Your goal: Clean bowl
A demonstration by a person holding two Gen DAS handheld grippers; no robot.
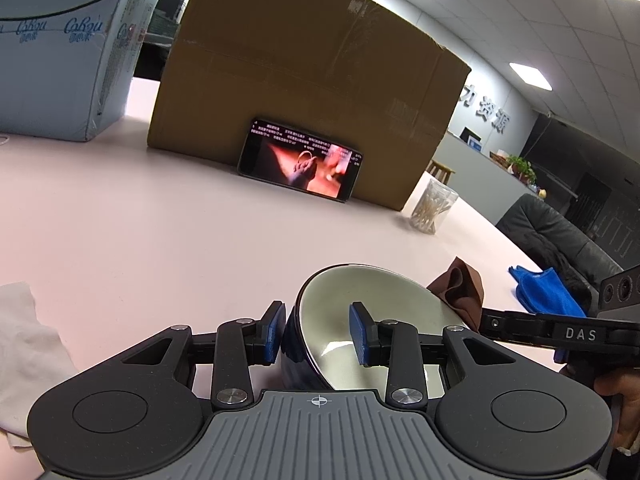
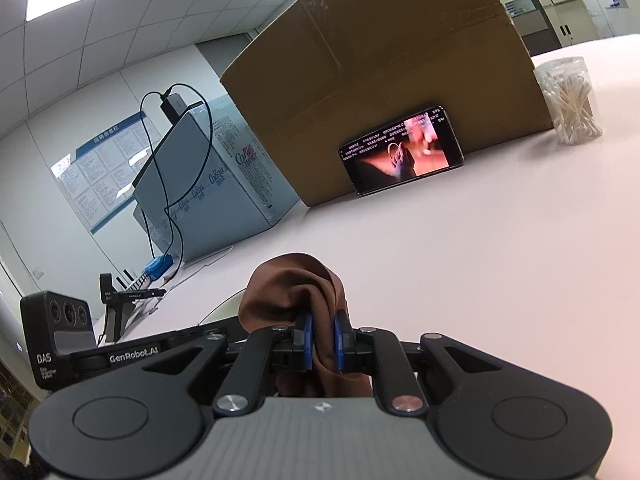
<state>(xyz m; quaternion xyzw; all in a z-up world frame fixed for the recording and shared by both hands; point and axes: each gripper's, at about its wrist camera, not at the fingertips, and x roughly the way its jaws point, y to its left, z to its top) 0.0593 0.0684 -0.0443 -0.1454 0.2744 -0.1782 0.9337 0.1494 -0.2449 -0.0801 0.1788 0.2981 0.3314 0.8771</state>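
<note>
left fingers [image 1: 317, 335]: my blue pads straddle the bowl wall, one pad outside on the dark side, one inside on the cream side. The inside pad looks a little off the surface, so I can't tell if the grip is tight.
bowl [image 1: 384, 312]: tipped on its side, open face turned right, dark blue outside, cream inside, low in my left view and right at the fingers. Whether it rests on the bench I can't tell.
right fingers [image 2: 322, 340]: clamped together on the brown cloth [image 2: 296, 284], fabric pinched between the two blue pads and bunching up above them.
brown cloth, left view: bunched just past the bowl's right rim; touching it or not, can't tell.
right gripper body [image 1: 560, 330]: comes in from the right in my left view, "DAS" printed on it.
bench [image 1: 160, 220]: pale pink top under everything.
white cloth [image 1: 24, 340]: crumpled at near left.
blue cloth [image 1: 548, 290]: at right, beyond the right gripper.
phone [image 2: 402, 150]: lying landscape, leaning on the cardboard box [image 2: 380, 60] at far centre, screen lit.
cotton swab jar [image 2: 568, 100]: clear, just beside the box's right end.
pale blue carton [image 2: 208, 196]: left of the box, black cable draped over it.
</note>
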